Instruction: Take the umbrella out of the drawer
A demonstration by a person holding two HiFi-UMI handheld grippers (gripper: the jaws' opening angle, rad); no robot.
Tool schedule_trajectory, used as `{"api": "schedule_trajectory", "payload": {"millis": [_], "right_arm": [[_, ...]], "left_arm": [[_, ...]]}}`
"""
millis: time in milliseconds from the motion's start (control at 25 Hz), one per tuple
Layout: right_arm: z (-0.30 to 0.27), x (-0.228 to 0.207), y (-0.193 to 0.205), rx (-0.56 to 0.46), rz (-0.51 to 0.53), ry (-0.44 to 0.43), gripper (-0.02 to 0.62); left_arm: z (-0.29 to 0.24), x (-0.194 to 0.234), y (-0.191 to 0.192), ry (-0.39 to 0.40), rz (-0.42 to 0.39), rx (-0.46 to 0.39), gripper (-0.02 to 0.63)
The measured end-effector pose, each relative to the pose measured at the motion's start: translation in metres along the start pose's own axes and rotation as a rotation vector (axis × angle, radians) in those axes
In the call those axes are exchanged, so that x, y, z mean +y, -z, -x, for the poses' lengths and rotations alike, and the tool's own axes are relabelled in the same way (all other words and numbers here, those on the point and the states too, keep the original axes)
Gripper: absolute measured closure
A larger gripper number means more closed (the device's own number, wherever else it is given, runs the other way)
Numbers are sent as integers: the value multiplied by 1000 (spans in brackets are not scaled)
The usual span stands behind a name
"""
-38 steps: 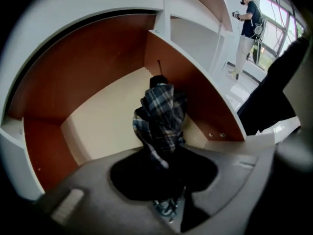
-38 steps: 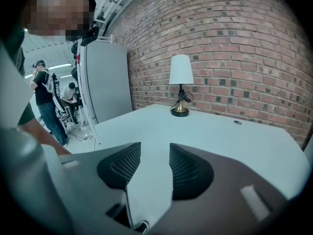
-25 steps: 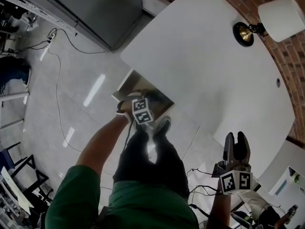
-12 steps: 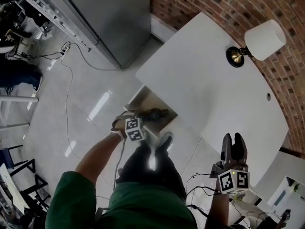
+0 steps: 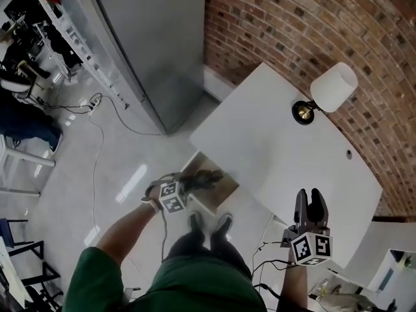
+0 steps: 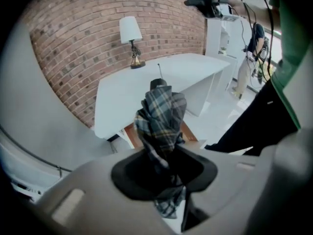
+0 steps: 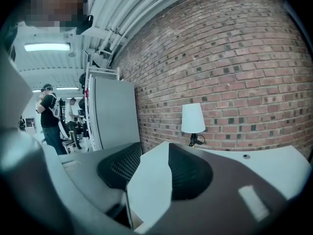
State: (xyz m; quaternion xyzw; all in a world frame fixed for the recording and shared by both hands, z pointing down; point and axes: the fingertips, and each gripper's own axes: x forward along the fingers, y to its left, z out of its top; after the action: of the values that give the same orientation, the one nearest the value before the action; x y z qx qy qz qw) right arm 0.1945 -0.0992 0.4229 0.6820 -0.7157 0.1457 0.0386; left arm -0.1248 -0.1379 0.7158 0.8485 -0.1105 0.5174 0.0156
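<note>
One folded umbrella [image 6: 161, 114] of soft, crumpled blue-grey plaid fabric is clamped between the two dark jaws of the left gripper [image 6: 164, 173], held over the single open drawer [image 5: 224, 188] of pale wood under the smooth white desk [image 5: 279, 142]. The right gripper [image 5: 310, 197] hangs beside the desk, its ribbed jaws parted around nothing. One lamp [image 5: 328, 91], with a white shade and brass base, stands by the rough brick wall [image 5: 312, 25]

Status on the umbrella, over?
Left gripper shut on plaid umbrella, held above open drawer. Right gripper open, empty. Nothing in the way.
</note>
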Motion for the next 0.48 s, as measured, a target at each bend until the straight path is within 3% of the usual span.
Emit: {"api": "schedule_trajectory", "payload": {"millis": [480], "right_arm": [[33,-4,-43,-116,-1,94,420]], "left_arm": [[36,74,-103,-82,-63,-100,492]]}}
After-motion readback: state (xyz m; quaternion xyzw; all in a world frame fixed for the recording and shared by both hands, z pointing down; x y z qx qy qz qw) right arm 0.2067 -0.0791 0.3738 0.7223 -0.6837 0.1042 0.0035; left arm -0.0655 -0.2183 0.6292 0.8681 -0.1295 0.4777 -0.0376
